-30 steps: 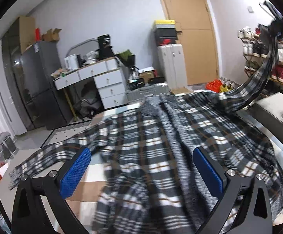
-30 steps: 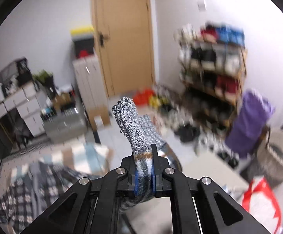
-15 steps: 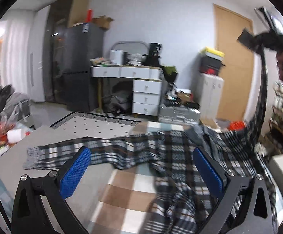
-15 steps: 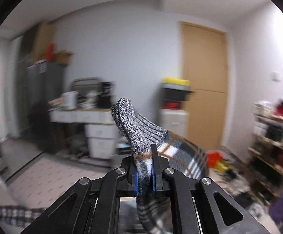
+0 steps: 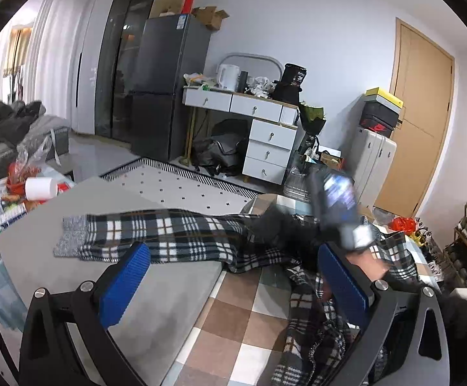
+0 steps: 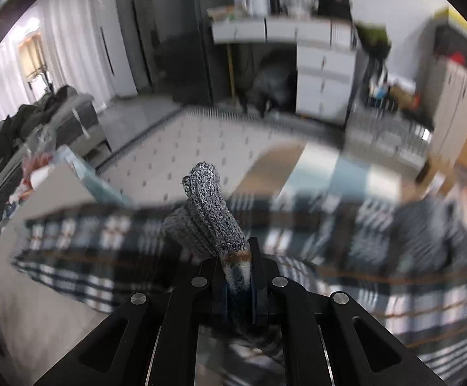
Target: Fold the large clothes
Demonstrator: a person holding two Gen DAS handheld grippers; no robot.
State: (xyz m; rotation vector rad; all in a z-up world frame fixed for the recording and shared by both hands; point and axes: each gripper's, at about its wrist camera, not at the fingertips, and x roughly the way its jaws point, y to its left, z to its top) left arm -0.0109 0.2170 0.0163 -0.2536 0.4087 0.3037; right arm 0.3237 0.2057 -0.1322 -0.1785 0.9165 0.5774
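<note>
A black, white and brown plaid garment lies on the table, one sleeve stretched left, ending in a grey knit cuff. My left gripper is open and empty above the table, its blue pads wide apart. My right gripper is shut on the other sleeve's grey knit cuff, low over the plaid body. The right gripper shows blurred in the left wrist view, with the hand behind it.
The table has a grey mat and a checked cloth. Clutter and a white roll sit at the left edge. Behind stand a fridge, white drawers, a dotted rug and a door.
My right gripper swung down from high at the right to low over the garment's middle, carrying the sleeve cuff. The left view turned further left; the left gripper stayed open.
</note>
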